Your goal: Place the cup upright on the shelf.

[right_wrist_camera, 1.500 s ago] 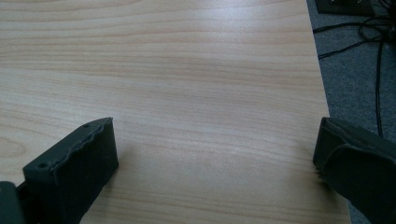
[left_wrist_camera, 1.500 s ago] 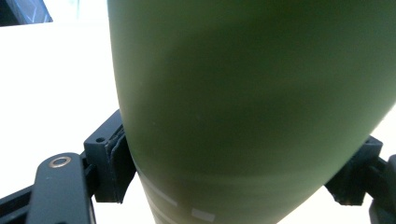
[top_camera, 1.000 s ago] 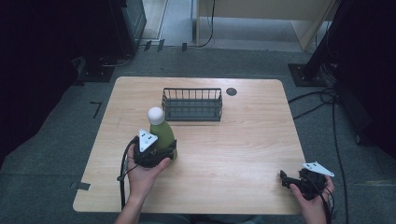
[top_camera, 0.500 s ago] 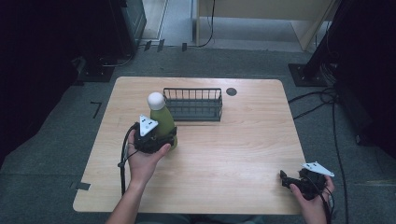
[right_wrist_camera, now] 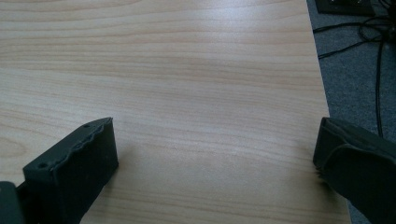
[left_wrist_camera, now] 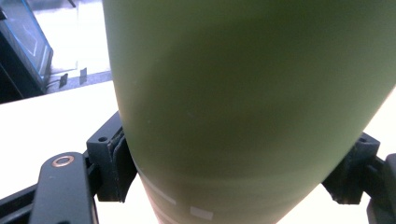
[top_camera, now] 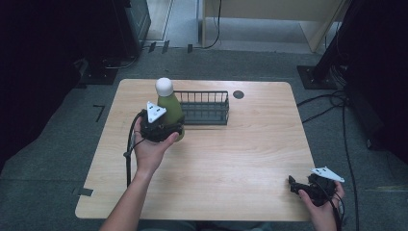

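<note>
While clamping bottle (top_camera: 169, 103), left gripper (top_camera: 161, 129) outstretched.

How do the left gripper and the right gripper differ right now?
The left gripper is shut on the green bottle; the right gripper is open with nothing between its jaws. The left one is beside the wire basket toward the table's far side; the right one sits at the near right corner. Both are hand-held and carry a grey three-cornered plate.
</note>
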The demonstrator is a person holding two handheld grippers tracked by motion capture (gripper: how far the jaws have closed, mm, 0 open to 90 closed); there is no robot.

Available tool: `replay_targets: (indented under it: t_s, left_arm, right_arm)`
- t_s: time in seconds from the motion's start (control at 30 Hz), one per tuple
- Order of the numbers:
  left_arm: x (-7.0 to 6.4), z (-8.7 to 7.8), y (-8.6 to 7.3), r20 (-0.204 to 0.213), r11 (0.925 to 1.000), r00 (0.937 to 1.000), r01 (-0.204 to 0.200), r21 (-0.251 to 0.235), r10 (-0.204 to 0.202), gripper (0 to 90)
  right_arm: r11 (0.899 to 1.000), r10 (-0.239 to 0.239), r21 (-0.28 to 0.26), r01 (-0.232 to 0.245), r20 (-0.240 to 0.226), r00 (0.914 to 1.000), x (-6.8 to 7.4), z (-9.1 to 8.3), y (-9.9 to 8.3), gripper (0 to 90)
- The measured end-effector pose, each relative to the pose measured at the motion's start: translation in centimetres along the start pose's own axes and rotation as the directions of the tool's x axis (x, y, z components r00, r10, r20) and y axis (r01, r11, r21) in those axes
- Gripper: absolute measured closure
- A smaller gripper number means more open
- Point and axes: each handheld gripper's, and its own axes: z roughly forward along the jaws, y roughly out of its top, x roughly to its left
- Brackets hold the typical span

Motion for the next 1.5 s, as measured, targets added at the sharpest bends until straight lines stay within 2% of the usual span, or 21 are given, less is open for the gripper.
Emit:
replay_targets:
  t_s: [0.37, 0.63, 1.03, 1.2, 1.5]
  left_arm:
    - [-0.3, 1.0, 3.0, -0.007, 0.9994, 0.9994, -0.034, -0.006, 0.034, 20.9]
    - [-0.3, 1.4, 4.8, -0.006, 0.9988, 0.999, -0.044, -0.02, 0.044, 20.9]
    - [-0.1, 2.5, 7.0, -0.014, 0.999, 0.9993, -0.034, -0.03, 0.034, 20.9]
    - [0.2, 3.5, 7.8, -0.026, 0.9988, 0.9992, -0.03, -0.038, 0.029, 20.9]
    - [1.7, 6.6, 8.6, -0.062, 0.999, 0.998, -0.016, -0.041, 0.014, 20.9]
  right_arm:
    - [1.0, -0.001, -0.001, 0.001, 0.0, 1.0, 0.0, 0.0, 0.0, 0.0]
    - [1.0, -0.002, -0.001, 0.002, 0.0, 1.0, 0.0, 0.0, 0.0, 0.0]
    - [1.0, -0.001, -0.001, 0.001, 0.001, 1.0, 0.0, 0.0, 0.0, 0.0]
    - [1.0, -0.001, -0.001, 0.001, 0.0, 1.0, 0.0, 0.0, 0.0, 0.0]
    - [1.0, -0.003, -0.002, 0.003, 0.001, 1.0, 0.0, 0.0, 0.0, 0.0]
